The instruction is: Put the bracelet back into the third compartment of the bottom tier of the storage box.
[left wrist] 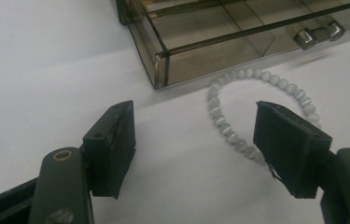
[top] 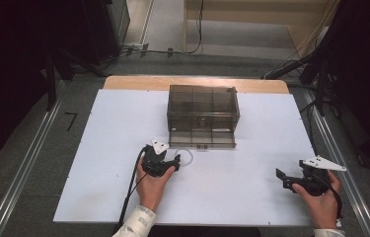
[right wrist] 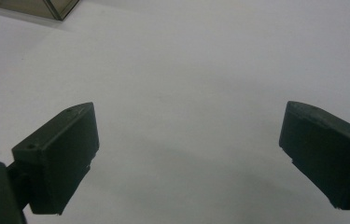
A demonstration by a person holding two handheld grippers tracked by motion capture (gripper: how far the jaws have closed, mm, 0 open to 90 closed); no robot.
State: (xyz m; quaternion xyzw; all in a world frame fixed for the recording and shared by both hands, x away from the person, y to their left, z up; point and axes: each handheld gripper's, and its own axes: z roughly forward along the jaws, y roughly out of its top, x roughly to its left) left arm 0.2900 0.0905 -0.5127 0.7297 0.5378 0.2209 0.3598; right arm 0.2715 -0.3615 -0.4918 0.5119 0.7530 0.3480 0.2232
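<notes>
- A pale bead bracelet (left wrist: 256,109) lay flat on the white table (top: 251,197), near the middle and a little toward the near edge, just in front of the left corner of the drawer.
- The bracelet formed a closed loop, slightly oval, with no end pointing anywhere; in the left gripper view its longer span ran from near the drawer corner toward the gripper's right-hand pad.
- A smoky clear organizer box (top: 202,106) stood toward the far edge of the table, its bottom drawer (top: 202,139) pulled out toward the person, its divided cells showing.
- The left hand-held gripper (left wrist: 193,140) sat low over the table, aimed at the drawer's corner, its jaws moderately wide apart and gripping nothing; one pad overlapped the bracelet's near side, though I could not tell whether it touched.
- The left hand (top: 154,185) came from the near edge, forearm angled slightly rightward.
- The right hand-held gripper (right wrist: 189,154) rested near the table's right edge, well away from the bracelet, jaws spread wide over bare table, pointing leftward.
</notes>
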